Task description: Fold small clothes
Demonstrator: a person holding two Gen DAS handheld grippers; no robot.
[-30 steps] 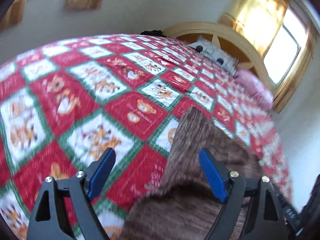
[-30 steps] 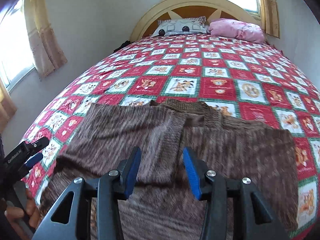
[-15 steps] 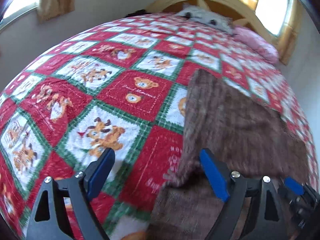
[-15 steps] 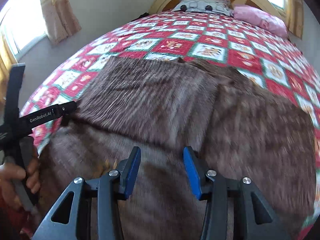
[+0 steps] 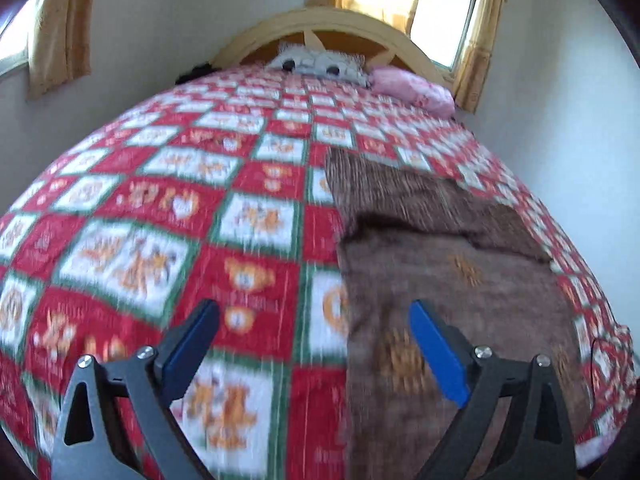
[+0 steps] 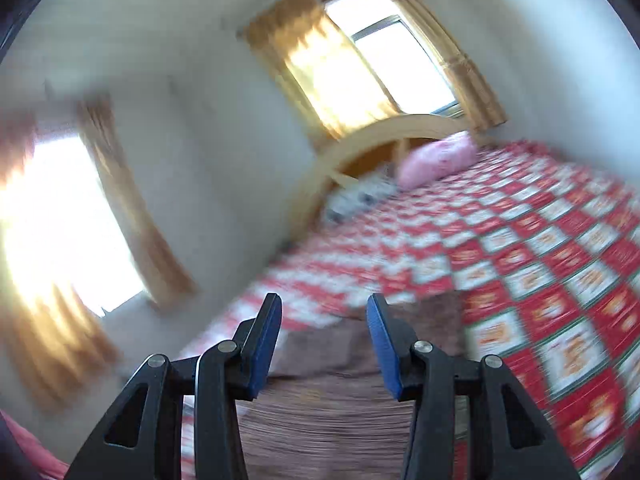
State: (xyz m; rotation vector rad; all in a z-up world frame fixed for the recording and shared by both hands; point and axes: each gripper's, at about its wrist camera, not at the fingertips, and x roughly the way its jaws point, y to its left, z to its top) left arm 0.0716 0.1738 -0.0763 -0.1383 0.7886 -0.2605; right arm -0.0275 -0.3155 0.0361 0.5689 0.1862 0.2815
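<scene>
1. The left gripper hangs above the bed with its blue pads spread wide; the jaws have just been opening further and nothing lies between them. One pad sits over the quilt, the other over the garment's left edge.
2. The right gripper points level toward the headboard, its blue fingers parted about halfway and released, with no cloth between them.
3. The brown knitted garment, marled in dark and light brown with small orange motifs, lies flat on the right half of the bed, near the foot edge and reaching toward the right edge.
4. A darker layer is folded across the garment's far end, its edge running diagonally and leaving a stepped outline; the fold's exact shape is blurred.
5. In the right wrist view the same garment fills the area under the gripper.
6. The quilt covering the bed is a red, white and green check printed with bears and other animals.
7. At the head edge, a grey patterned pillow lies beside a pink pillow against an arched pale wooden headboard.
8. Yellow curtains frame bright windows in white walls behind and beside the bed.
</scene>
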